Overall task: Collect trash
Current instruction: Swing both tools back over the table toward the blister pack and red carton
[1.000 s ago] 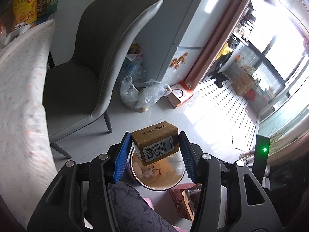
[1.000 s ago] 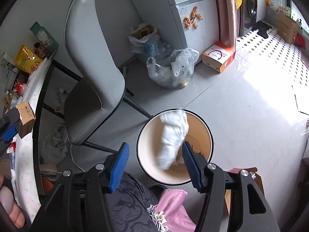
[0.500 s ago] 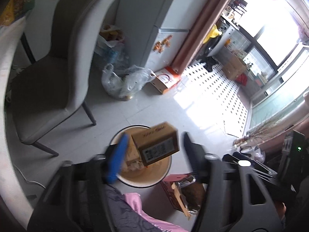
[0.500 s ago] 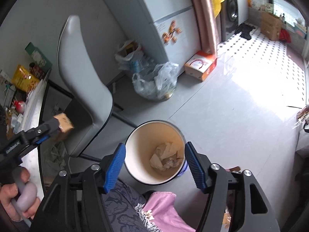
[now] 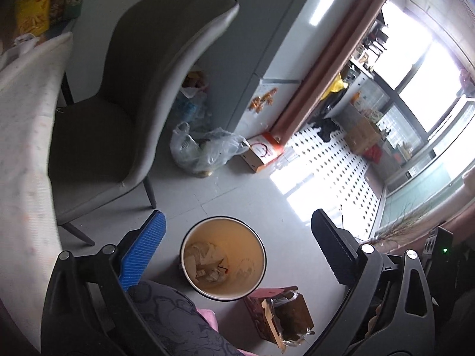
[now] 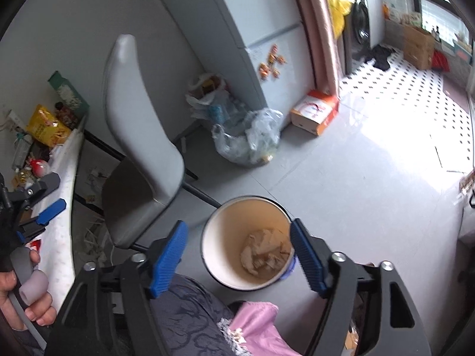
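The left claw (image 5: 237, 243) is released: its two fingers stand wide apart with nothing between them, and it hangs above the one trash bin (image 5: 223, 258) on the floor. The right claw (image 6: 239, 255) is also released and empty, its two blue pads (image 6: 169, 256) on either side of the same bin in its view.

The bin is round, white outside and cream inside. In it lie crumpled papers (image 6: 264, 250) and what looks like a flat cardboard piece (image 5: 212, 265); how many pieces there are I cannot tell. The bin stands on the grey floor (image 5: 237, 190), just beside the person's knee in dark patterned cloth (image 5: 178, 317).

Near the bin, to its right in the left wrist view, is one open brown box with a pink flap (image 5: 279, 314), and something wrapped in clear film is in it.

One grey chair (image 5: 118, 112) stands to the left, far from the bin, pushed to the bench with a white dotted cloth (image 5: 20, 148). On the far end of the bench there is one yellow snack bag (image 6: 47, 129) and one green carton (image 6: 66, 93), with some small things too blurred to count.

Behind the chair, beside the one pale fridge (image 6: 252, 29), lie two plastic bags: a clear one (image 6: 249, 139) nearer and a white one (image 6: 204, 95) farther. One orange and white box (image 6: 314, 111) lies on the floor to the right of the fridge.
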Motion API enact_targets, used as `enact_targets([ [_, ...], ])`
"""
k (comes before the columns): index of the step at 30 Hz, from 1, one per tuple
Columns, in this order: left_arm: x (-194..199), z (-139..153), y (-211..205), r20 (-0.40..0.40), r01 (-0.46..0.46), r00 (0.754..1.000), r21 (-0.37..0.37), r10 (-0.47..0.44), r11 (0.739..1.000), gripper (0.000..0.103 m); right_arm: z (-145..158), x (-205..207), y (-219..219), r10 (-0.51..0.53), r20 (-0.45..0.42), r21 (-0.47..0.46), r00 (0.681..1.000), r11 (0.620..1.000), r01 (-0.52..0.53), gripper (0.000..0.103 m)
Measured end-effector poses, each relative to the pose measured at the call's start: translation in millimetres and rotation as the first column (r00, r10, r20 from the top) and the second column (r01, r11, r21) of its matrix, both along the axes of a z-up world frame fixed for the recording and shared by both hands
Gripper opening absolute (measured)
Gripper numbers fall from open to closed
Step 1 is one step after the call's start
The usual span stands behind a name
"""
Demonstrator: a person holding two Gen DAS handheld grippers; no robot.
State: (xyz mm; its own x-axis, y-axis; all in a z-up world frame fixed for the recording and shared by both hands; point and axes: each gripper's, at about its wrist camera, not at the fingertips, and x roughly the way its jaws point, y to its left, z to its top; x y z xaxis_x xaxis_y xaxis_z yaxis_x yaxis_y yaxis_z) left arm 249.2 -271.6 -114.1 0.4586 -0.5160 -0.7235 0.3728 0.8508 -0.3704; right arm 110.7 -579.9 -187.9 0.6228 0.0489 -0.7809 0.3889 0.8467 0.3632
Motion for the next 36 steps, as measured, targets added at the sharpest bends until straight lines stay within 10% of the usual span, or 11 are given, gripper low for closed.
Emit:
enact_targets([
  [6, -2.0, 24.4, 31.8, 0.044, -0.051, 0.998, -0.019, 0.052, 0.999, 0.097, 37.1, 8.3, 28.7, 0.050, 0.084, -0.041, 0.995, 0.998, -0.046, 0.090],
  [36, -58.9, 79.3, 221.7, 0.178, -0.307, 0.934, -0.045, 0.310, 0.951, 0.097, 130.1, 58.1, 170.3, 0.263, 0.256, -0.038, 0.930, 0.964, -0.262, 0.093],
])
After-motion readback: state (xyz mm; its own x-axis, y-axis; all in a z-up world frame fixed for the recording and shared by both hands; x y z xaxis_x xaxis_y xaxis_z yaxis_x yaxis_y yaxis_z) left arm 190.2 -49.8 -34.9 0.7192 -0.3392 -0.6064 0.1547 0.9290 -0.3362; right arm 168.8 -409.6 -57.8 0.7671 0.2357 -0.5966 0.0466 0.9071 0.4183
